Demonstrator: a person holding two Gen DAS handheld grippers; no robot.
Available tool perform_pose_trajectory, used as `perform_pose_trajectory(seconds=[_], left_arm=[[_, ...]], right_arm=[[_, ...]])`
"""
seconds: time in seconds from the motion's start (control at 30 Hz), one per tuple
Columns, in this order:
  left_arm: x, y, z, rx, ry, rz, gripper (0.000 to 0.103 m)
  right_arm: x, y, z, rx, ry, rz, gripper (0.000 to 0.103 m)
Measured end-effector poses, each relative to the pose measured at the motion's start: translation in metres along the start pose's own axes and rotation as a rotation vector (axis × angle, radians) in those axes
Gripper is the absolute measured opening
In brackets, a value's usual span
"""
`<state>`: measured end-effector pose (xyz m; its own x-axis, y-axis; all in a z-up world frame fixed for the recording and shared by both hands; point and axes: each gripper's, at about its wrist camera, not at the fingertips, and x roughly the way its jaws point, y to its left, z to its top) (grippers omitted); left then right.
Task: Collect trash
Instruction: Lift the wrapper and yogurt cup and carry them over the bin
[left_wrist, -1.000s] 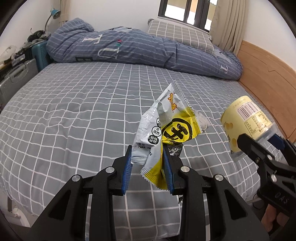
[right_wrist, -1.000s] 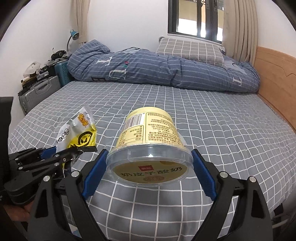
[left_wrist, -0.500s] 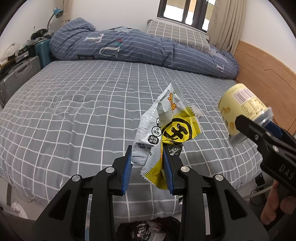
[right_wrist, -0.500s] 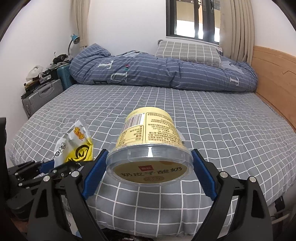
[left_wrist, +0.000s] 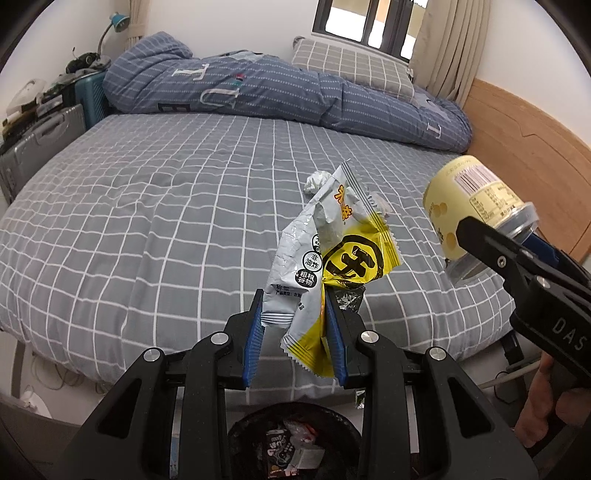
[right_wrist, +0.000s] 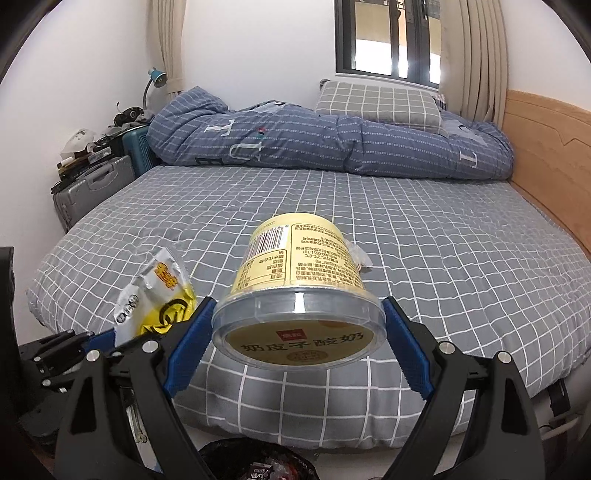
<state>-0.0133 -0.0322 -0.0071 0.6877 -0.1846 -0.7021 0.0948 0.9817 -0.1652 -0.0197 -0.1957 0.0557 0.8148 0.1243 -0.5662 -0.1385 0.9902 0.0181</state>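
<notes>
Black bin (left_wrist: 295, 443) newly below | wrapper (left_wrist: 332, 258), cup (right_wrist: 299, 291) still gripped

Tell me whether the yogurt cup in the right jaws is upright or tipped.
Tipped. The yogurt cup lies on its side between the right gripper's jaws, clear lid facing the camera, base pointing toward the bed.

The left tool (left_wrist: 295, 334) angles downward, its blue pads nearly together and pinching something thin. Just beside it, the right tool (right_wrist: 297, 338) also tilts down, jaws spread wide and gripping. A hand (left_wrist: 546, 410) grasps its handle.
</notes>
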Motion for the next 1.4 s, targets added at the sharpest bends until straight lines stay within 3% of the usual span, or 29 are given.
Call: perform_pose_trajectory(seconds=[0.7, 1.4], left_arm=[[-0.028, -0.008, -0.032, -0.002, 0.016, 0.010, 0.030], [-0.060, -0.003, -0.067, -0.016, 0.054, 0.023, 0.030]], right_arm=[[-0.037, 0.006, -0.033, 0.012, 0.021, 0.014, 0.085], [-0.072, 0.016, -0.087, 0.032, 0.104, 0.011, 0.085]])
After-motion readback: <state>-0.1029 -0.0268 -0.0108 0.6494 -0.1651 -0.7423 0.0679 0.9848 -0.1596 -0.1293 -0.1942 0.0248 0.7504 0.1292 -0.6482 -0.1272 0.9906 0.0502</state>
